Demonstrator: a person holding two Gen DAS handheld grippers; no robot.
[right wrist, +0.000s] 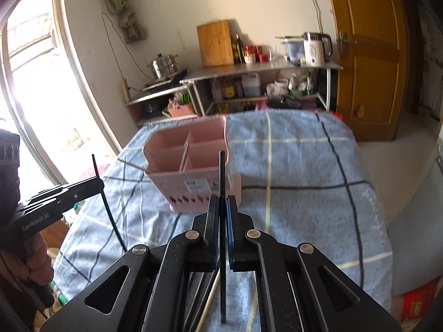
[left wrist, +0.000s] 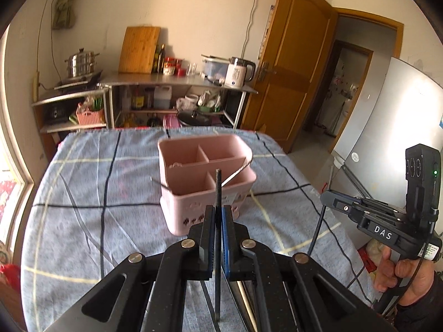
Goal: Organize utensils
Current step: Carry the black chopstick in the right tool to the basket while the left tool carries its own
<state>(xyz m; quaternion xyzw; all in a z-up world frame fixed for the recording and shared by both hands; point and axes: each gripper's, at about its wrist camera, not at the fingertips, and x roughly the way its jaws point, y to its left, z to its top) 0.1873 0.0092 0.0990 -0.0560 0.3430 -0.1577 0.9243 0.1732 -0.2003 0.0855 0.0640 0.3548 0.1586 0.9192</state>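
1. The left gripper [left wrist: 218, 215] has its two fingers pressed together on a thin black chopstick-like stick [left wrist: 218, 191], which stands upright between the pads, its tip rising above them and its lower end hanging below.
2. The right gripper [right wrist: 222, 207] is likewise clamped on a second slim black stick [right wrist: 222, 174], held upright, with the tip above the fingertips.
3. Just beyond both sets of fingers stands the pink plastic utensil caddy [left wrist: 205, 202] with inner dividers forming several compartments; it rests on the table, near its middle.
4. A thin metal utensil handle [left wrist: 237, 173] leans out of a compartment on the right side in the left view; another thin rod [left wrist: 159, 183] pokes out over the left rim.
5. The caddy sits on a blue-grey cloth with dark and pale yellow check lines [left wrist: 110, 193] that covers the table.
6. Beyond the table, a steel shelf unit [left wrist: 180, 80] carries a wooden cutting board [left wrist: 139, 49], a white electric kettle [left wrist: 238, 73] and a steel steamer pot [left wrist: 81, 63].
7. A wooden door [left wrist: 288, 63] stands to the right.
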